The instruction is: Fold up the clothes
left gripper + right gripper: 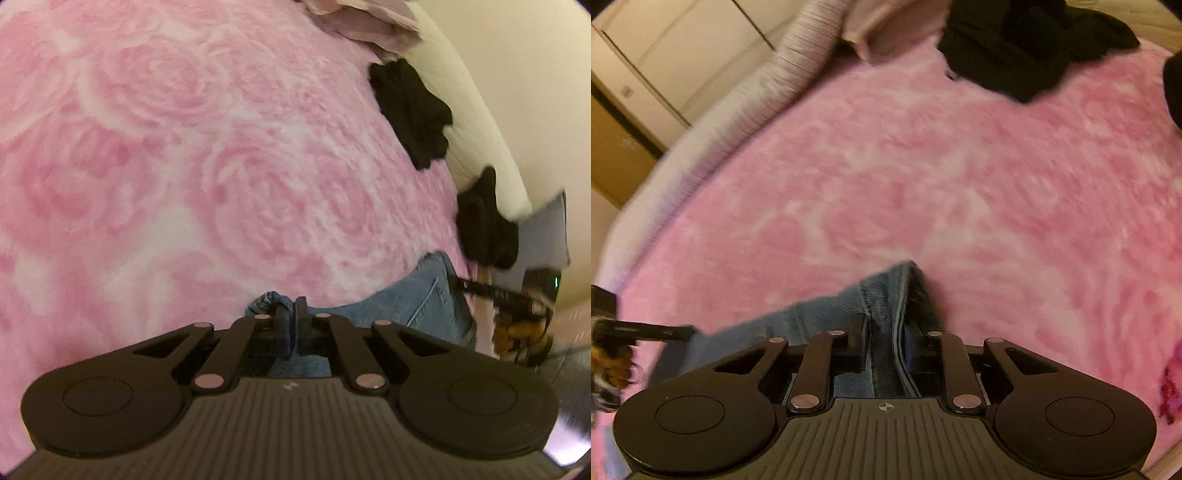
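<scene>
**Both tongs pinching a pair of jeans over a pink rose blanket**

The left tongs (295, 314) are pressed together, nipping a bunched edge of the blue jeans (406, 306) between their tips. The denim runs from there to the right, toward the other tool, whose dark body shows at the right edge of the left wrist view.

The right tongs (886, 343) are clamped on a thicker seamed band of the same jeans (886, 295), which passes between the two fingers and rises to a folded peak just ahead of them. More denim trails off to the left, where the other tool and part of a hand show at the picture's edge.

The jeans lie over a fluffy pink blanket (184, 166) with a large rose pattern, spread over a bed. Further out, near the blanket's far edge, sit two heaps of black clothes (410, 110), the nearer one (484, 225) just beside the pale mattress edge (476, 147). A lilac garment (362, 18) lies at the far corner. In the right wrist view a black heap (1027, 40) rests at the top, with a pale cupboard (657, 55) beyond the bed
</scene>
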Motion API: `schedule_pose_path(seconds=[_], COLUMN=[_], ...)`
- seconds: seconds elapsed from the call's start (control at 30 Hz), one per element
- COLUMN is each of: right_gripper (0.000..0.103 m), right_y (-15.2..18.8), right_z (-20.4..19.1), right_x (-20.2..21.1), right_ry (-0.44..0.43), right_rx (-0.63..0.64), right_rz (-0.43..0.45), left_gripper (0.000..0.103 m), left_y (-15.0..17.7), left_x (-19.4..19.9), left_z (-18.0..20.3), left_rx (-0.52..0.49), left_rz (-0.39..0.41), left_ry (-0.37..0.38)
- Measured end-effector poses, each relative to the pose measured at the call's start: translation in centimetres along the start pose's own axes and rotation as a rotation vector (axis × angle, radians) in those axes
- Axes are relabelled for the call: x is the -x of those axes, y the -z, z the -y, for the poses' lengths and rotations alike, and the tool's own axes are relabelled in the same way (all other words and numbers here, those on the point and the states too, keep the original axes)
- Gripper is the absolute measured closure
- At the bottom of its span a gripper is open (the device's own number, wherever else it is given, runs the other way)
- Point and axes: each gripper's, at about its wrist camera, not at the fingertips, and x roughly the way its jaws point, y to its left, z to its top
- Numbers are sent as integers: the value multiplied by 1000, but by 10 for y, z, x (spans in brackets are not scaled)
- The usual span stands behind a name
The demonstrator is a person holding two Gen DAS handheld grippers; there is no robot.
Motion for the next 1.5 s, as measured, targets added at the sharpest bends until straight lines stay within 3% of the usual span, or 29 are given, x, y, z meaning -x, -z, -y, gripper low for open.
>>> schedule_pose_path(seconds=[0.07, 0.1, 0.17, 0.23, 0.33, 0.37, 0.4, 0.43, 0.53, 0.57, 0.63, 0.67, 0.8, 0.9, 1.03, 1.13, 1.17, 1.23, 1.3, 1.33, 1.4, 1.5], right_gripper=[77, 64, 54, 53, 53, 53, 53, 53, 53, 53, 53, 53, 65, 64, 64, 64, 64, 63, 63, 63, 63, 63], right_y=[-1, -1, 2, 5, 11, 15, 19, 27, 55, 67, 94, 99, 114, 124, 162, 199, 209, 221, 230, 233, 242, 253], right_z=[-7, -11, -34, -53, -77, -82, -87, -92, -104, -107, -105, -98, -75, -78, -101, -116, -115, -102, -92, -91, -94, -121], right_x=[-3, -5, -1, 7, 27, 34, 41, 45, 46, 42, 28, 29, 41, 67, 65, 62, 60, 57, 66, 73, 94, 119], right_ry=[58, 88, 222, 294, 388, 390, 391, 337, 226, 212, 289, 295, 298, 271, 125, 177, 202, 233, 227, 263, 250, 93], right_rx=[29, 44, 205, 287, 327, 320, 313, 294, 278, 290, 351, 339, 259, 191, 297, 413, 418, 395, 355, 324, 269, 318], right_rz=[1, 2, 19, 50, 123, 148, 173, 170, 127, 108, 111, 141, 275, 415, 391, 378, 338, 290, 319, 310, 346, 415], left_gripper=[100, 100, 99, 96, 95, 95, 95, 95, 95, 94, 94, 100, 101, 101, 99, 98, 98, 99, 98, 98, 99, 99], left_y=[0, 0, 4, 10, 23, 29, 37, 47, 83, 95, 116, 124, 138, 153, 203, 253, 271, 306, 341, 353, 367, 364], left_x=[6, 11, 23, 41, 77, 89, 99, 106, 102, 94, 72, 65, 96, 116, 105, 88, 86, 84, 91, 97, 112, 121], left_z=[11, 18, 33, 44, 41, 38, 36, 35, 45, 47, 43, 35, 24, 45, 90, 105, 104, 107, 121, 127, 137, 150], left_rx=[-94, -140, -215, -261, -210, -166, -108, -53, -90, -124, -201, -216, -182, -221, -304, -257, -226, -186, -212, -202, -145, -145], left_rz=[-3, 2, 20, 71, 163, 195, 221, 242, 246, 237, 210, 217, 386, 453, 471, 452, 434, 418, 463, 482, 523, 586], left_ry=[-28, -45, -101, -234, -373, -370, -313, -244, -151, -157, -245, -296, -337, -285, -281, -345, -383, -458, -528, -546, -536, -510])
